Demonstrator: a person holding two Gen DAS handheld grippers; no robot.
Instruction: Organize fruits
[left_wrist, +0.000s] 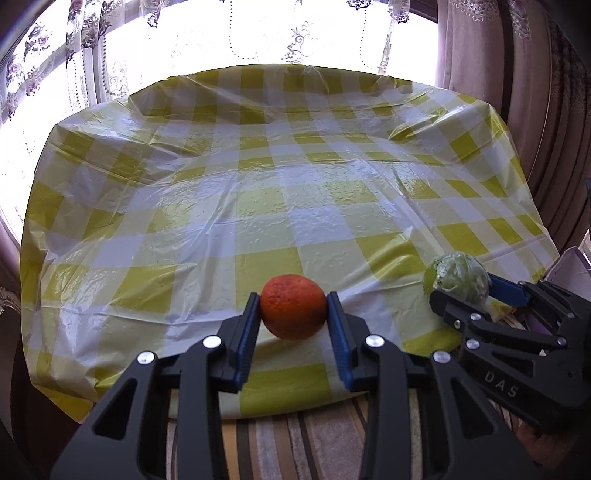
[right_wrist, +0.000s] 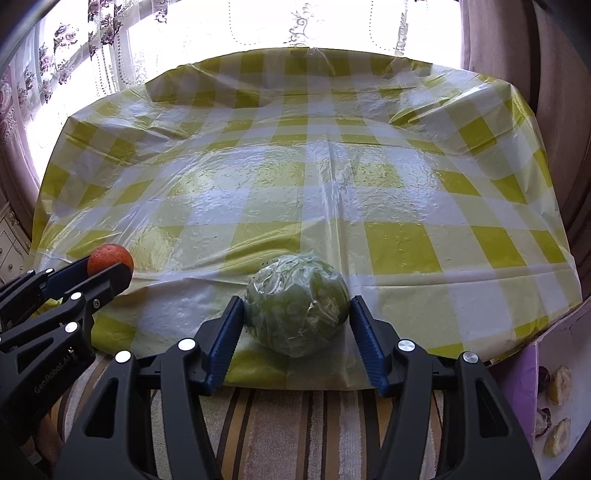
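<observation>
Here we clamp the orange (left_wrist: 293, 312) in our left gripper (left_wrist: 292, 317), jaws tight on both its sides, over the near edge of the checked surface (left_wrist: 295, 206). Right of the orange, our right gripper (right_wrist: 297, 321) grips the wrapped green fruit (right_wrist: 297, 314), half closed around it.

orange (left_wrist: 293, 312) left of wrapped fruit (left_wrist: 457, 278) | both above tablecloth (left_wrist: 280, 206) near edge

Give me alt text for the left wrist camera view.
The left gripper grips an orange between its blue fingers above a yellow checked tablecloth. At right, the right gripper holds a plastic-wrapped green fruit.
</observation>
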